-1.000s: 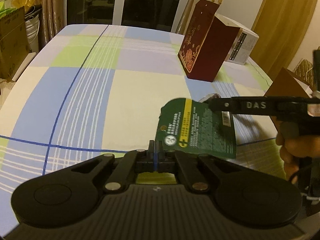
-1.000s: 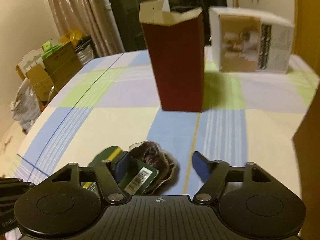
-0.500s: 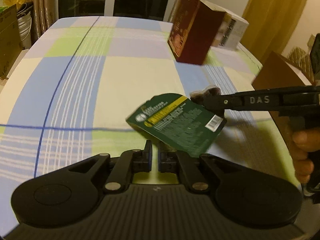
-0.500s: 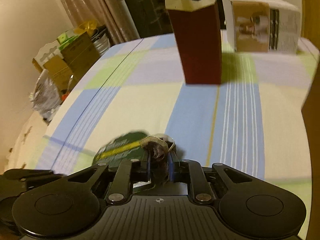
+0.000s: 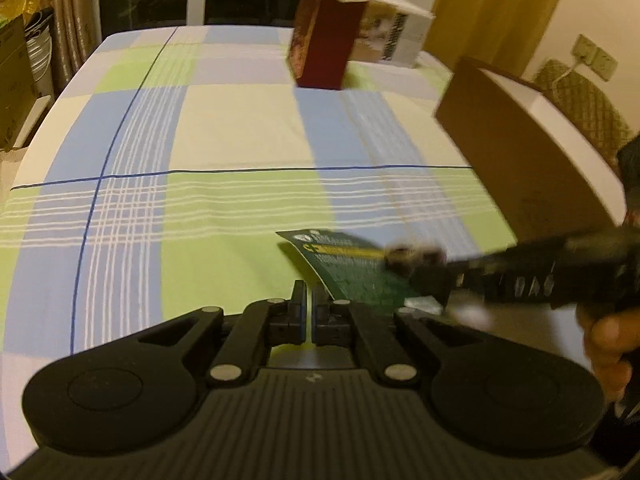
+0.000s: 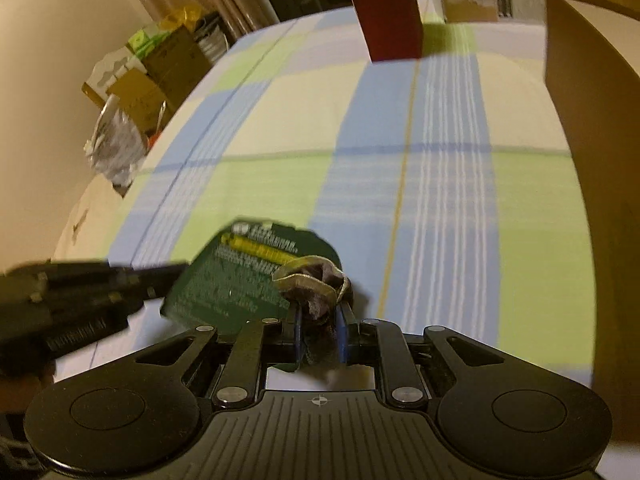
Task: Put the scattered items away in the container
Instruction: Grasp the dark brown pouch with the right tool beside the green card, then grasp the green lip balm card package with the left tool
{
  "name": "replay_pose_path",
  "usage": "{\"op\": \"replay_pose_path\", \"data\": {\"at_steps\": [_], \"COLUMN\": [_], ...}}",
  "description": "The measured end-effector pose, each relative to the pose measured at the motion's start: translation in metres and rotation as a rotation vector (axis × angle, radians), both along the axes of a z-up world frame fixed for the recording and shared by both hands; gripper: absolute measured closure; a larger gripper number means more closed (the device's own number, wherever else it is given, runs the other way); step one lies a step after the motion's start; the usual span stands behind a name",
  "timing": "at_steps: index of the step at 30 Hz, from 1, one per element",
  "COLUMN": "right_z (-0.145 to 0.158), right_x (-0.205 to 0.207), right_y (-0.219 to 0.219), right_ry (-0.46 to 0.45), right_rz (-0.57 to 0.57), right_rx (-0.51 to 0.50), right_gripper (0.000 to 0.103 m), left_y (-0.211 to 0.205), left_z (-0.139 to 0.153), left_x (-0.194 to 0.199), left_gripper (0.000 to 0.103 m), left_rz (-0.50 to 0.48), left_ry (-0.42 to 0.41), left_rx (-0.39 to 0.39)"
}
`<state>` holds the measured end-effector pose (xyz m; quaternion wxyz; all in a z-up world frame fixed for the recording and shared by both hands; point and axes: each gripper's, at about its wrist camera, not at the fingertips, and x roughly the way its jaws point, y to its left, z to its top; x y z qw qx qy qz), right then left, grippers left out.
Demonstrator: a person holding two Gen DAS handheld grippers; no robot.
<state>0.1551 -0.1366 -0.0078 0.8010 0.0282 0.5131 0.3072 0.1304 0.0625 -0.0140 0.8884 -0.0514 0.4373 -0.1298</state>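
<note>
A green printed card point(image 6: 240, 276) with a dark brown, gold-edged fabric piece point(image 6: 316, 280) on it hangs tilted above the plaid tablecloth point(image 5: 240, 128). My right gripper point(image 6: 318, 312) is shut on the fabric piece and carries the card. In the left wrist view it reaches in blurred from the right, right gripper point(image 5: 432, 276). My left gripper point(image 5: 307, 300) is shut with nothing seen between its pads; the card point(image 5: 352, 276) passes just beside its right fingertip. The open brown cardboard box point(image 5: 520, 152) stands close on the right, also as brown box point(image 6: 592, 160).
A tall dark red box point(image 5: 324, 52) and a white carton point(image 5: 396, 36) stand at the table's far end. Cardboard boxes and bags point(image 6: 140, 76) are piled on the floor to the left. A person's hand point(image 5: 608, 344) holds the right gripper.
The right jaws closed on the fabric piece and lifted the card off the cloth. Both grippers moved together toward the brown box, which now looms larger.
</note>
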Motion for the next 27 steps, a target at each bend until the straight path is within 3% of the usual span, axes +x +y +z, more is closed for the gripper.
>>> {"op": "replay_pose_path", "data": {"at_steps": [3,7,8,19,27], "right_z": [0.0,0.0,0.0,-0.007,-0.006], "right_x": [-0.011,-0.017,-0.018,-0.026,-0.021], "right_y": [-0.014,-0.03,-0.033,-0.05,-0.053], "right_ry": [0.003,-0.006,-0.005,-0.014,0.02], "right_rz": [-0.034,-0.067,-0.073,-0.106,-0.136], "right_rx": [-0.016,-0.017,-0.016,-0.023,0.029], "right_gripper": [0.084,0.084,0.088,0.088,0.088], "left_y": [-0.012,-0.026,-0.029,-0.058,-0.061], "left_z": [0.004,0.005,0.004,0.004,0.016], "left_x": [-0.013,-0.024,-0.026,-0.045,-0.046], "left_gripper": [0.098,0.082,0.082,0.082,0.082], "left_rz": [-0.037,-0.084,-0.098,-0.219,-0.245], "left_ry": [-0.006,-0.018,-0.015,-0.034,-0.105], "left_rx": [0.003,0.054,0.061,0.112,0.048]}}
